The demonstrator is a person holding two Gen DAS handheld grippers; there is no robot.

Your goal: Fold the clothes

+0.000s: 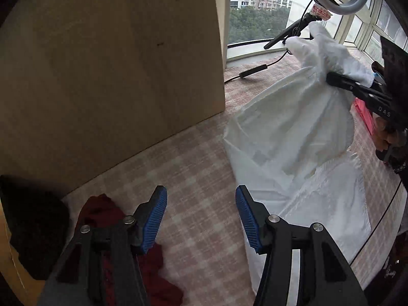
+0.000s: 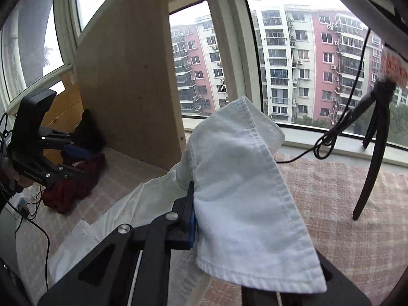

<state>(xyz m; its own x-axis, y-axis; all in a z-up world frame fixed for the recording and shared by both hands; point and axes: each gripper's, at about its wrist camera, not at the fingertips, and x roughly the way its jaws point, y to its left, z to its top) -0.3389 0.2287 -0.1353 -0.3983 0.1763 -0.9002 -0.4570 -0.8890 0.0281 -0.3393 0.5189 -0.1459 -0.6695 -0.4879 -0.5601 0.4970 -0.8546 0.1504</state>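
A white garment (image 1: 293, 132) hangs half lifted from the pink plaid blanket (image 1: 199, 153), its lower part still lying flat. My right gripper (image 1: 331, 77) is shut on a bunched upper edge of it at the right. In the right wrist view the hemmed white garment (image 2: 237, 178) drapes over my right gripper (image 2: 204, 199) and hides one finger. My left gripper (image 1: 201, 191) is open over bare blanket with nothing between its blue pads. A dark red garment (image 1: 102, 209) lies crumpled under its left finger. From the right wrist view my left gripper (image 2: 76, 153) hovers above that dark red garment (image 2: 74, 181).
A tall wooden panel (image 1: 114, 76) stands at the blanket's far left edge. A black object (image 1: 33, 224) sits beside the red garment. A ring light (image 1: 339, 0) on a tripod (image 2: 369, 165) and its cable (image 1: 252, 72) stand by the window. Something pink (image 1: 364, 112) lies at the right.
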